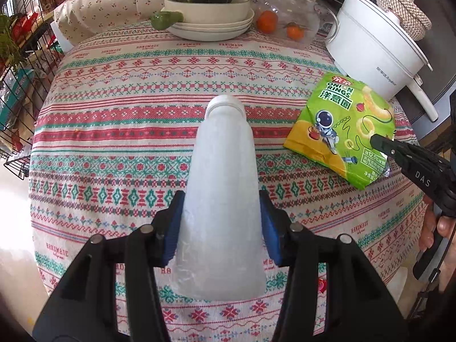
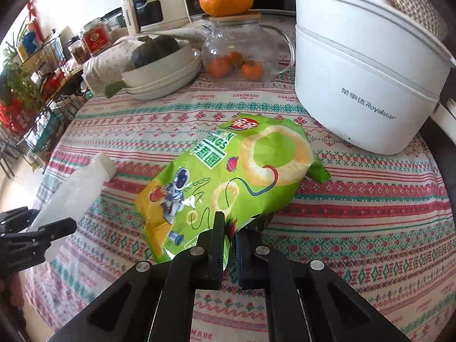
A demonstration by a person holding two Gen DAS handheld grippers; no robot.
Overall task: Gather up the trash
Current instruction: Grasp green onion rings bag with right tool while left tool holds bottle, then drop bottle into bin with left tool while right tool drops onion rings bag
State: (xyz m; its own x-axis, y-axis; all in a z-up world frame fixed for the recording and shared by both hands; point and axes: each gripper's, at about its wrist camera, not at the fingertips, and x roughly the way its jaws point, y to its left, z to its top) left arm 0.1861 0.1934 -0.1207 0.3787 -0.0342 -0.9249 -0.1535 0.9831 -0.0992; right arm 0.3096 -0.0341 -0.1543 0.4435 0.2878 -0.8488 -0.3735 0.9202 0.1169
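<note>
My left gripper is shut on a translucent white plastic bottle, which points away from me above the patterned tablecloth. The bottle also shows at the left of the right wrist view, held by the left gripper. My right gripper is shut on the near edge of a green onion-rings snack bag, whose far part rests on the cloth. In the left wrist view the bag lies at the right with the right gripper on it.
A white electric pot stands at the back right. A glass teapot with small oranges and stacked bowls holding a dark squash sit at the back. A wire rack stands left of the round table.
</note>
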